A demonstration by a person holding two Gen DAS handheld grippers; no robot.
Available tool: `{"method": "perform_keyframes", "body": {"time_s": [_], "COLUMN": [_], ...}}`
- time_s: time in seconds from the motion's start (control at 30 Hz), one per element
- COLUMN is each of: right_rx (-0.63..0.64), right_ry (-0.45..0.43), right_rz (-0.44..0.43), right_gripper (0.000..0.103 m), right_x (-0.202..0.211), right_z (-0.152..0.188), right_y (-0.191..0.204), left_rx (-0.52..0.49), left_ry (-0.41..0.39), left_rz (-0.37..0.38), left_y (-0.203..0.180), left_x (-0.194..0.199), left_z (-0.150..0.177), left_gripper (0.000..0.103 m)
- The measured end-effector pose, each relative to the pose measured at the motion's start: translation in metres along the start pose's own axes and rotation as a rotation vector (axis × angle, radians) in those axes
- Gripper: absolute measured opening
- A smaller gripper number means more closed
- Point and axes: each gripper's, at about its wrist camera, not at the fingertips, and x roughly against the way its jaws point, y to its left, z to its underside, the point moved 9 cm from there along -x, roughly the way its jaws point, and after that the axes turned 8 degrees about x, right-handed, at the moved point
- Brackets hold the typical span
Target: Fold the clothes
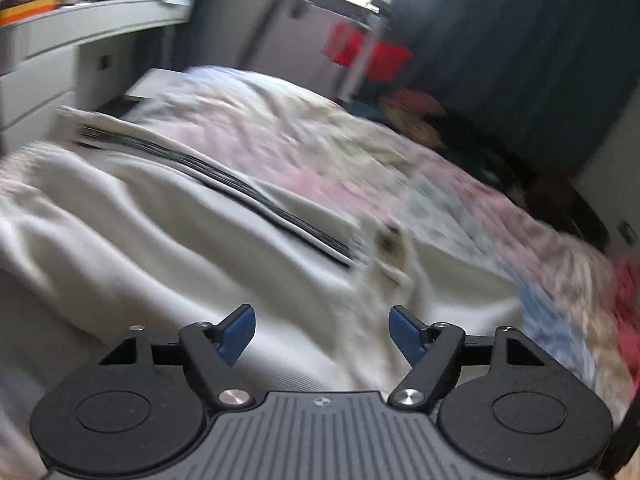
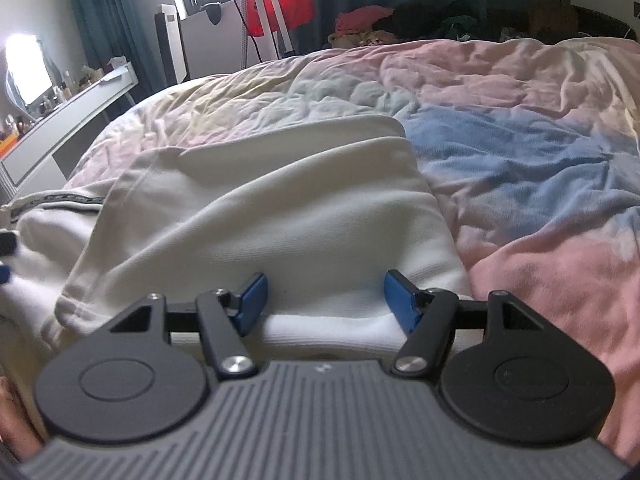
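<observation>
Garment point(image 2: 256, 208) lies on bed point(image 2: 520, 160), one part folded over, both grippers released.
Left gripper point(image 1: 322, 330) and right gripper point(image 2: 324, 300) hover above it, holding nothing; whether more folds remain, I cannot tell.

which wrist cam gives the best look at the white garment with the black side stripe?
Right wrist. It shows the white cotton garment with the black side stripe sharp, its folded edge and far end clear, between the open right gripper. The left wrist view shows the stripe longer, but badly motion-blurred.
</observation>
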Motion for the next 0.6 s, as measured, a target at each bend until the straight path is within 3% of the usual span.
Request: {"method": "perform_keyframes", "body": {"time_s": [0.17, 0.33, 0.43, 0.6], "right_rx": [-0.027, -0.053, -0.055, -0.034], "right_ry": [-0.003, -0.004, -0.005, -0.004], "right_rz": [-0.01, -0.02, -0.021, -0.009], "right_gripper": [0.068, 0.068, 0.068, 0.068], "right_x": [0.001, 0.001, 0.001, 0.0], "right_z": [-0.002, -0.002, -0.002, -0.001], "right_y": [-0.002, -0.004, -0.004, -0.002], "left_rx": [0.266, 0.577, 0.67, 0.702], "left_ry": [-0.052, -0.016, -0.014, -0.077], "left_rz": [-0.065, -0.058, -0.061, 0.024], "left_y": [0.085, 0.167, 0.198, 0.213], "left_x": [0.028, 0.027, 0.021, 0.005], "left_z": [-0.041, -0.041, -0.027, -0.036], "left_gripper": [0.081, 0.081, 0.081, 0.08]}}
